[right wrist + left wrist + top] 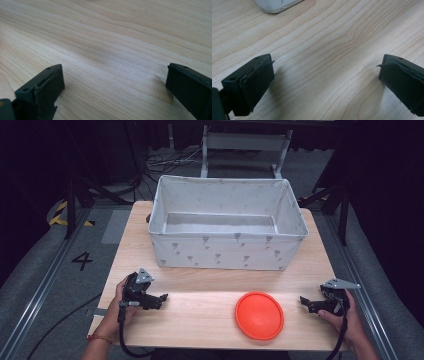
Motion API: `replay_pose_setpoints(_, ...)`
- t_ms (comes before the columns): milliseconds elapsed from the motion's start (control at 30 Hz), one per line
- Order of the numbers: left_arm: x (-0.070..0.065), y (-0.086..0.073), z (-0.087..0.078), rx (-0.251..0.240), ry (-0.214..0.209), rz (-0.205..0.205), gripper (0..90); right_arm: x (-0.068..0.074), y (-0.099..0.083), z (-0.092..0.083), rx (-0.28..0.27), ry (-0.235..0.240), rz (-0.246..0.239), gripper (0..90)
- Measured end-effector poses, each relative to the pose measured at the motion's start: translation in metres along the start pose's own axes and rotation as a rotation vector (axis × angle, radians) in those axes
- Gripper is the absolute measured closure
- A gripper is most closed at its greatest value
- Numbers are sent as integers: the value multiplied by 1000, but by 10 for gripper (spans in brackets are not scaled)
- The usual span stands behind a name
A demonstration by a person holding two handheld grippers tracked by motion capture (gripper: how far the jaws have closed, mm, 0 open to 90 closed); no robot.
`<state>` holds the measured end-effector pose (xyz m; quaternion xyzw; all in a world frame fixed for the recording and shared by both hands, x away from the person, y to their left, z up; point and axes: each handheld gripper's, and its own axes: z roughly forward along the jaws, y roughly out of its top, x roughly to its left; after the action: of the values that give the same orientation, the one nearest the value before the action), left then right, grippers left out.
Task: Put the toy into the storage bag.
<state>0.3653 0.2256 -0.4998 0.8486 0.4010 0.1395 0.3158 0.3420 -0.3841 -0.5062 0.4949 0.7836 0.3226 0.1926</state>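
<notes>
A flat, round orange plastic disc point(259, 315) lies on the pale wooden tabletop point(200, 315) near the front edge, right of centre, between the two hands. The right tool point(306, 303) rests low just beside the disc's right rim, pointing at it but apart from it; its jaws stand wide apart with nothing between them, which looks like a readiness to slide in on the rim. The left tool point(162, 298) sits well apart from the disc at the left, jaws likewise spread and empty, probably waiting to steady or take the other side. Behind both, a large white fabric storage bin with a small grey print point(227, 251) stands open and empty across the back of the tabletop, a likely place for the disc.

The high view gives the whole layout: disc, bin and both hands. The left gripper view adds a close look at bare wood grain between the spread jaws and a rounded corner of the bin point(277, 5) at the top. The right gripper view brings in bare wood between its jaws.
</notes>
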Motion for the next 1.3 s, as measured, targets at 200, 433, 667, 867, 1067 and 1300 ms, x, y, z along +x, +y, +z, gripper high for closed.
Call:
replay_pose_setpoints(200,-1,-2,-2,1,5,-5,4,-1,-1,0,3,-18,17,9)
replay_pose_setpoints(433,-1,-5,-4,6,2,-10,2,-1,0,-5,20,-13,19,88)
replay_pose_setpoints(667,0,-5,-5,2,-2,-8,3,1,-1,-11,21,26,7,192)
replay_pose_setpoints(867,-1,-6,-5,0,3,-10,5,18,14,-23,-27,110,-13,188)
replay_pose_setpoints(1067,0,-6,-5,0,3,-10,5,50,33,-27,-53,180,-137,204)
replay_pose_setpoints(1300,0,-6,-5,0,3,-10,5,82,44,-16,-27,298,-220,195)
